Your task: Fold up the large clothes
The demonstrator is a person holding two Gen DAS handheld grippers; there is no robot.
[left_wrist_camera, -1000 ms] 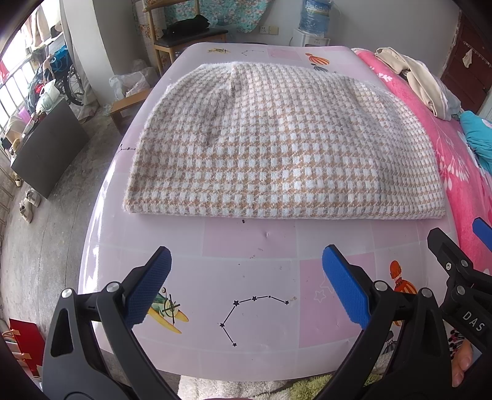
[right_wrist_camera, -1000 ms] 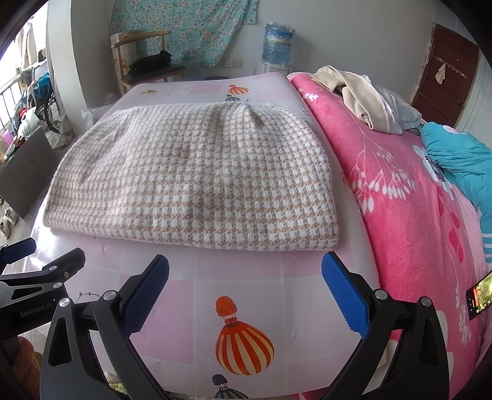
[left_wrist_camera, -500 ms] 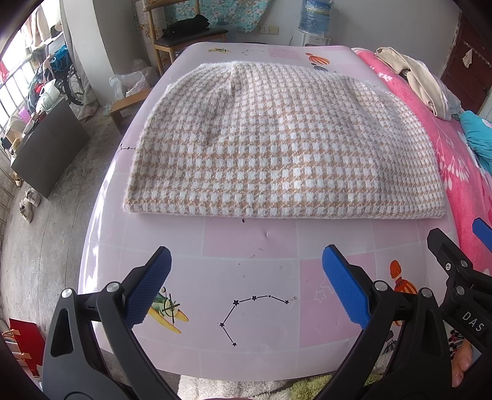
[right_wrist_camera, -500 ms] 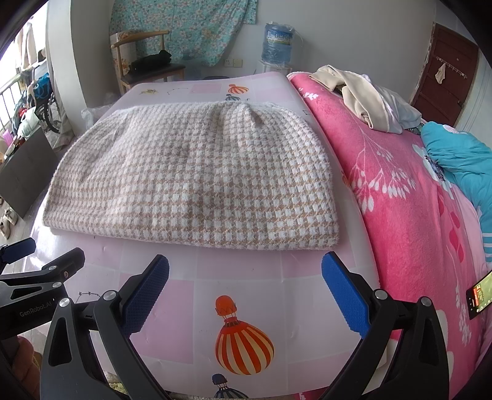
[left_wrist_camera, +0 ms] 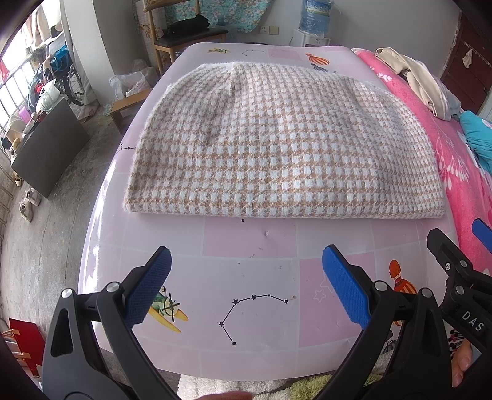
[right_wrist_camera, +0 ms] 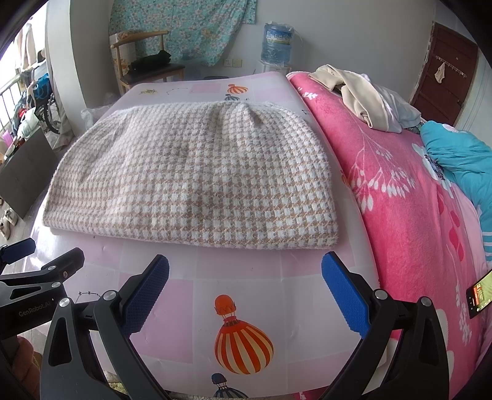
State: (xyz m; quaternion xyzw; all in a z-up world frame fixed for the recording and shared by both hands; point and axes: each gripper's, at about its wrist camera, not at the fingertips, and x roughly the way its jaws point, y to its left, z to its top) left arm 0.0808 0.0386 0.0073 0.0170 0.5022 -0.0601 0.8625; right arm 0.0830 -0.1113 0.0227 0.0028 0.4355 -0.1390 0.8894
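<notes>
Pretty sure I'm working in someone's bedroom, lived-in home for sure. There's a bed with a pink floral blanket (right_wrist_camera: 409,197) and a heap of clothes (right_wrist_camera: 363,95) dumped on it, plus a teal quilt (right_wrist_camera: 455,157). Back wall has a water dispenser bottle (right_wrist_camera: 276,43), a wooden chair (right_wrist_camera: 144,67), and a flowery cloth (right_wrist_camera: 184,27) hung up. Off to the side I can see a wheelchair (left_wrist_camera: 66,80) by the window bars, shoes (left_wrist_camera: 29,203) on the bare concrete floor (left_wrist_camera: 46,246), and a dark red door (right_wrist_camera: 446,70).
</notes>
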